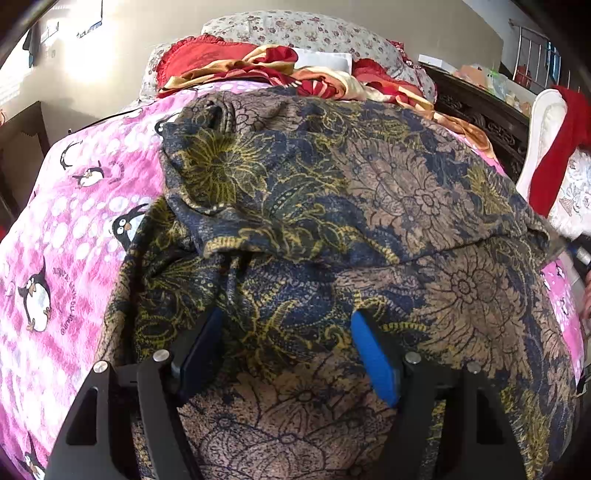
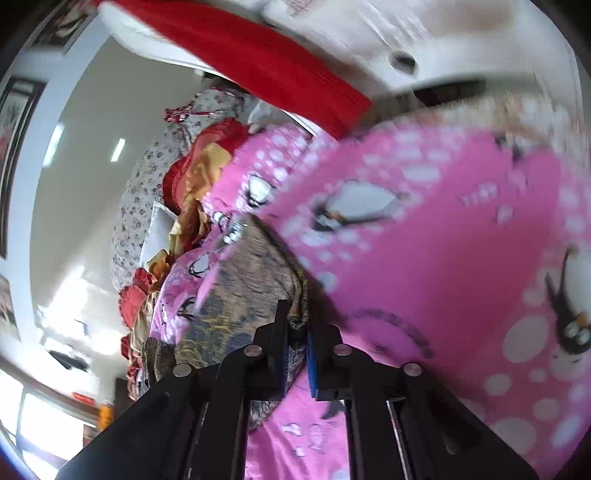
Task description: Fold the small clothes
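Note:
A dark blue, brown and yellow floral garment (image 1: 332,206) lies spread on a pink penguin-print bedsheet (image 1: 74,229), with its upper part folded over the lower part. My left gripper (image 1: 286,332) is open just above the garment's near part, its blue pads (image 1: 373,354) wide apart with nothing between them. In the right wrist view, rolled sideways and blurred, my right gripper (image 2: 297,328) is shut on an edge of the same garment (image 2: 243,273) over the pink sheet (image 2: 443,258).
Red and gold bedding (image 1: 258,66) and floral pillows (image 1: 303,33) lie at the bed's far end. A dark carved wooden cabinet (image 1: 480,114) stands at the right. A white and red cloth (image 1: 554,147) hangs at the right edge.

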A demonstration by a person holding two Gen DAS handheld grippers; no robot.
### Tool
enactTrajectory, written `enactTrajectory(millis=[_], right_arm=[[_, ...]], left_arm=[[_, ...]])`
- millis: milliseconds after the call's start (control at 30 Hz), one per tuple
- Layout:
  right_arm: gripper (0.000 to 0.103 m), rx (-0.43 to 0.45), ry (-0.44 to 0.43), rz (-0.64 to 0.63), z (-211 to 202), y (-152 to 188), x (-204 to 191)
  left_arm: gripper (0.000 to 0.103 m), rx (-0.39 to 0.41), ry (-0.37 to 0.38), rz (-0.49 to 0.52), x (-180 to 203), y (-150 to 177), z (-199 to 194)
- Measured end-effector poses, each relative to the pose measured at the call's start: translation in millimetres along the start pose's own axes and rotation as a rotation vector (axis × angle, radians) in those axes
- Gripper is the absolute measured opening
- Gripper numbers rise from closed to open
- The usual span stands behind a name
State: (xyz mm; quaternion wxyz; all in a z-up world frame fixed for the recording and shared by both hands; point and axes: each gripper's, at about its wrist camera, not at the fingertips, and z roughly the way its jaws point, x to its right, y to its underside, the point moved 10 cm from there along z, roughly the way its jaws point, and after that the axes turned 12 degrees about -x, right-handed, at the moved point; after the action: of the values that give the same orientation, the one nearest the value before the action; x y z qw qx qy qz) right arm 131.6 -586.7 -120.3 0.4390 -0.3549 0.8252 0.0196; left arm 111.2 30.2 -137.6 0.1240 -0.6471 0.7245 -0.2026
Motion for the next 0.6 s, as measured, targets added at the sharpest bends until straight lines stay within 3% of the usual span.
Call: enactTrajectory(millis=[200,300,500,600], right_arm=[[0.007,0.206,0.051,-0.235,-107.9,-58.5,-105.8],[0.007,0.227,0.076,-0.338,-137.2,-70.5,-154.2],[0.007,0.134,0.141,-0.519,-119.5,-19.8,-232.8],[0.007,0.078,0.171,-0.527,-99.1,12.7,-249.0]], left_arm=[[0.076,0.004,0.023,-0.010,-1.7,0.2,-1.2],[0.076,0.006,0.034,-0.017,-2.8,0.3,-1.9],[0.077,0.005,0.034,-0.017,-2.1,0.2,-1.7],[0.080,-0.001,0.031,-0.003,-0.2,0.3,-0.8]])
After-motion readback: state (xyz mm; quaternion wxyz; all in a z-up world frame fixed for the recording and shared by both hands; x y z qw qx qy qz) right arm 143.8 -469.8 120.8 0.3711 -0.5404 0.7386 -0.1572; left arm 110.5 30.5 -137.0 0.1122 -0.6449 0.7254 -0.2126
